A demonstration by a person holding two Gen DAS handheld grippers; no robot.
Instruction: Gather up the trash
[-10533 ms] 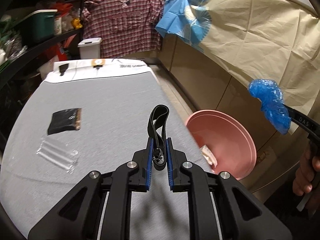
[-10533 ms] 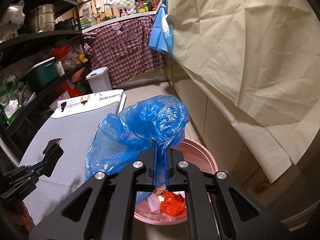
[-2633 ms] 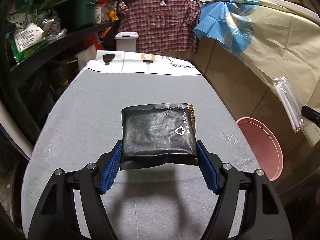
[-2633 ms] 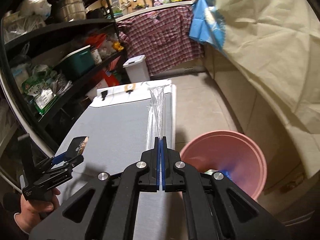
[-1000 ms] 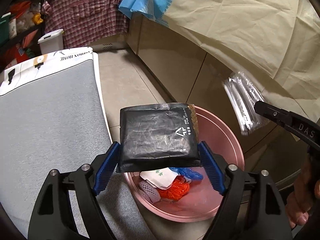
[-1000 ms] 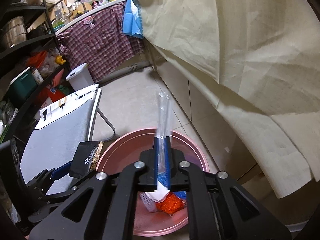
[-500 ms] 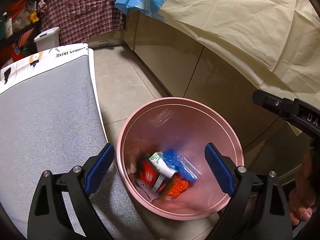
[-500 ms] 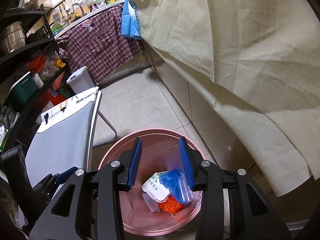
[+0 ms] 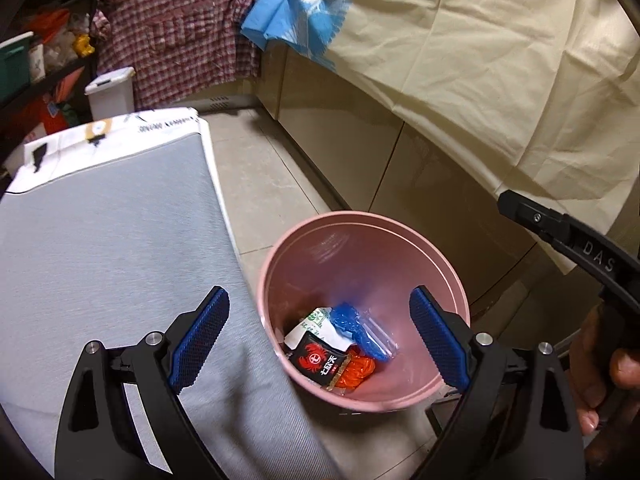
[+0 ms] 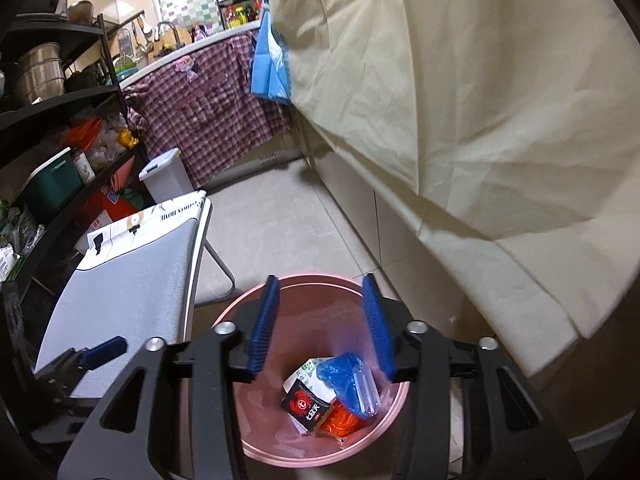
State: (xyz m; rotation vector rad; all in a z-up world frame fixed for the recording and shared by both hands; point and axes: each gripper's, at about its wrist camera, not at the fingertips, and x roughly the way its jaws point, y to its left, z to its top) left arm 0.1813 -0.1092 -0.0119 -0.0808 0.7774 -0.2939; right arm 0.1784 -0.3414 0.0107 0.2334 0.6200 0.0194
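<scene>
Trash: black packet, blue bag, clear sleeve and orange scraps, heaped at the bottom of the pink bin on the floor beside the grey worktop; left gripper and right gripper poised above it, jaws apart, empty, apparently for dropping

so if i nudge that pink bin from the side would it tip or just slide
The pink bin probably slides or tips easily: it looks like thin plastic and holds only light scraps, such as the black wrapper and blue bag. It seems to narrow toward its base, so a push near the rim could tip it.
</scene>
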